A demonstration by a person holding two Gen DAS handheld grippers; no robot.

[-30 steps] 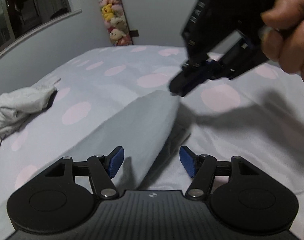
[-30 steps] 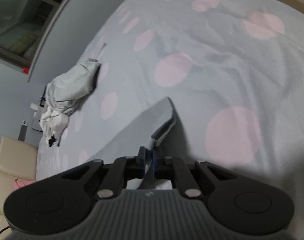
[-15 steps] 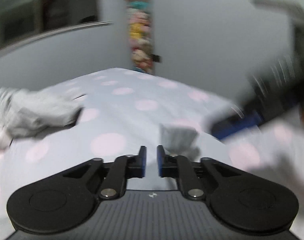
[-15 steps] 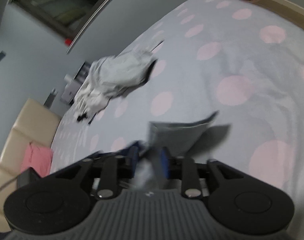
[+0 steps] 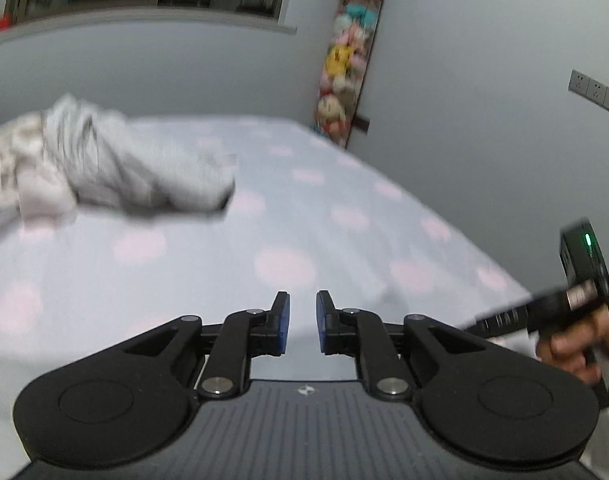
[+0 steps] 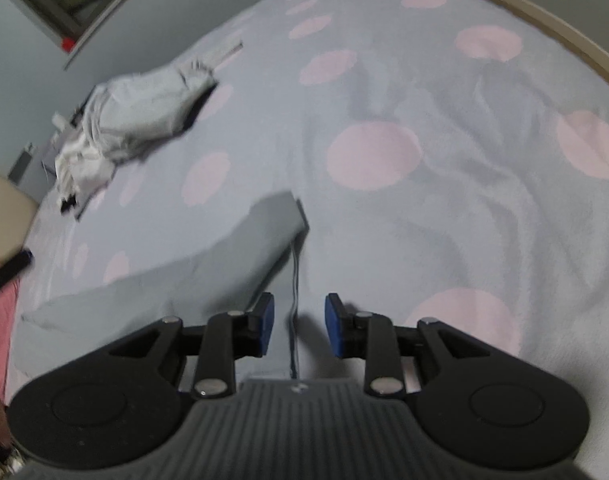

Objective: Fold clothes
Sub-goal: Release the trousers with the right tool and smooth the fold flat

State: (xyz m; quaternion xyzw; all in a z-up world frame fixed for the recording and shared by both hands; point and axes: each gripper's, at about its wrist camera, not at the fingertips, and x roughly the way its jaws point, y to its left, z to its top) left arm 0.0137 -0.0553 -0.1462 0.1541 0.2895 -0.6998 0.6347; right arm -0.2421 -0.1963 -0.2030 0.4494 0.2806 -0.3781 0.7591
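on a bed (image 6: 444,240) dressed in a grey sheet with pink dots, a folded grey garment (image 6: 208,276) lies flat in the right wrist view, one squared end pointing up the mattress and the rest running off toward the lower left. the right gripper (image 6: 299,324) hovers just over the garment's near edge with its blue-padded fingers (image 6: 266,322) parted and nothing between them; a thin dark cord (image 6: 294,308) runs down through the gap. the left gripper (image 5: 303,322) is raised and aimed across the bed toward the wall, its fingers a narrow gap apart and likewise empty. it faces a crumpled heap of pale grey and white clothes (image 5: 104,168) resting near the far side of the mattress, well apart from the folded piece. a hanging column of plush toys (image 5: 346,64) marks the corner of the room, and the person's right hand (image 5: 576,344) with its device shows at the left view's right edge.

judging from the layout, one garment appears finished and set down, and the work is turning to the next item. the coming move likely calls for reaching the left gripper to the heap, opening its fingers wider, pinching a single layer and drawing one piece clear onto bare sheet to spread it.
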